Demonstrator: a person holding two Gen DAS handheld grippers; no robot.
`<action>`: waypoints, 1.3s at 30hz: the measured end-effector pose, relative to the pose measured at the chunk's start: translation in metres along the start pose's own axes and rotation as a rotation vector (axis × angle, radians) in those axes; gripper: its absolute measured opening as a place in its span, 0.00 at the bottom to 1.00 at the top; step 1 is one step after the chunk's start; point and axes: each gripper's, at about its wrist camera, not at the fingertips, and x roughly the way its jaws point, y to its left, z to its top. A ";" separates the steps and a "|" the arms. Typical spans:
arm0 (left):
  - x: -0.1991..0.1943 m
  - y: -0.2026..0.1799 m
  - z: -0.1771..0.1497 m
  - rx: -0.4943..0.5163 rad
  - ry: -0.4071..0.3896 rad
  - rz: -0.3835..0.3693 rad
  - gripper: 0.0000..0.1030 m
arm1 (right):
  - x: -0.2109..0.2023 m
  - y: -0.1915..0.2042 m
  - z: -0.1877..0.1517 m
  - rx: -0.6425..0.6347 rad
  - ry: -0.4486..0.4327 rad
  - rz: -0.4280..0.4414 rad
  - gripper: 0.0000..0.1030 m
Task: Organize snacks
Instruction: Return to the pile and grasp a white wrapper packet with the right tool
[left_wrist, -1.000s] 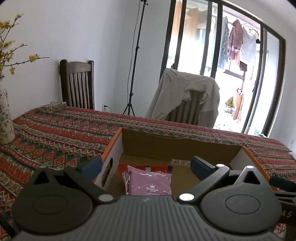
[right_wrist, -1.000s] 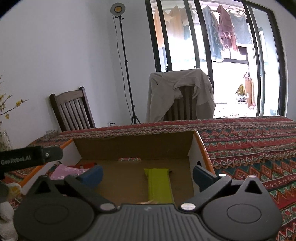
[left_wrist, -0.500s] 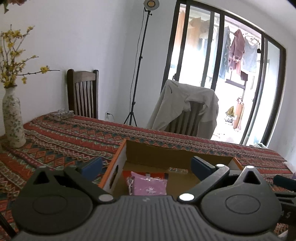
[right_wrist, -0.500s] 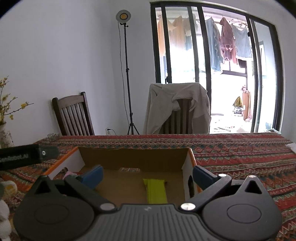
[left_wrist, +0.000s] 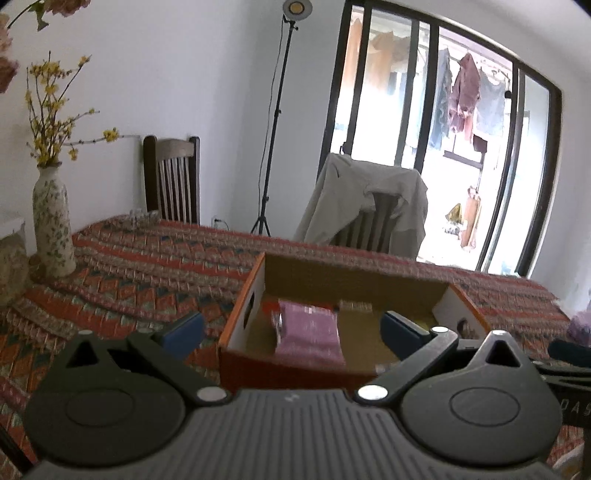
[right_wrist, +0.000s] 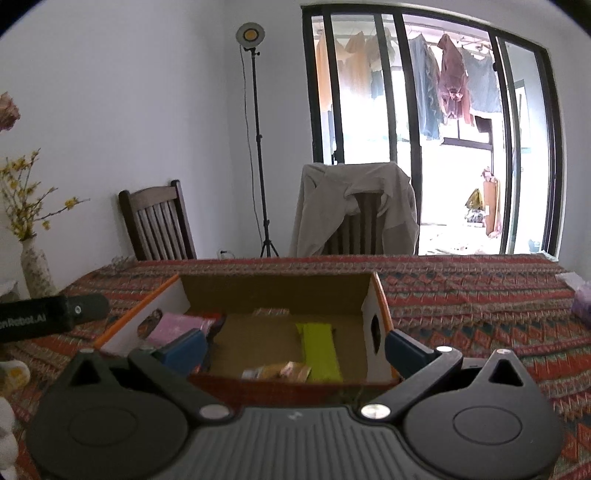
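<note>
An orange-rimmed cardboard box sits on the patterned tablecloth. Inside lie a pink snack packet, a yellow-green packet and a small brown-gold packet near the front wall. A red item peeks out behind the pink packet. My left gripper is open and empty, held just short of the box's near wall. My right gripper is also open and empty, in front of the box. The left tool's body shows at the left edge of the right wrist view.
A flowered vase with yellow branches stands at the table's left. Two chairs, one draped with a beige jacket, stand behind the table beside a light stand. A purple object lies at the far right.
Both grippers have pulled back and risen away from the box, so its near wall now shows. Both stayed open. The packets inside have not moved.
</note>
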 end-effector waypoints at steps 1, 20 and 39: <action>-0.003 0.002 -0.005 0.002 0.003 -0.001 1.00 | -0.002 0.000 -0.003 -0.001 0.005 0.001 1.00; -0.044 0.032 -0.074 0.058 0.082 -0.032 1.00 | -0.042 0.000 -0.064 0.027 0.092 0.038 1.00; -0.066 0.054 -0.095 0.046 0.112 -0.041 1.00 | -0.047 0.026 -0.094 -0.033 0.172 0.072 0.84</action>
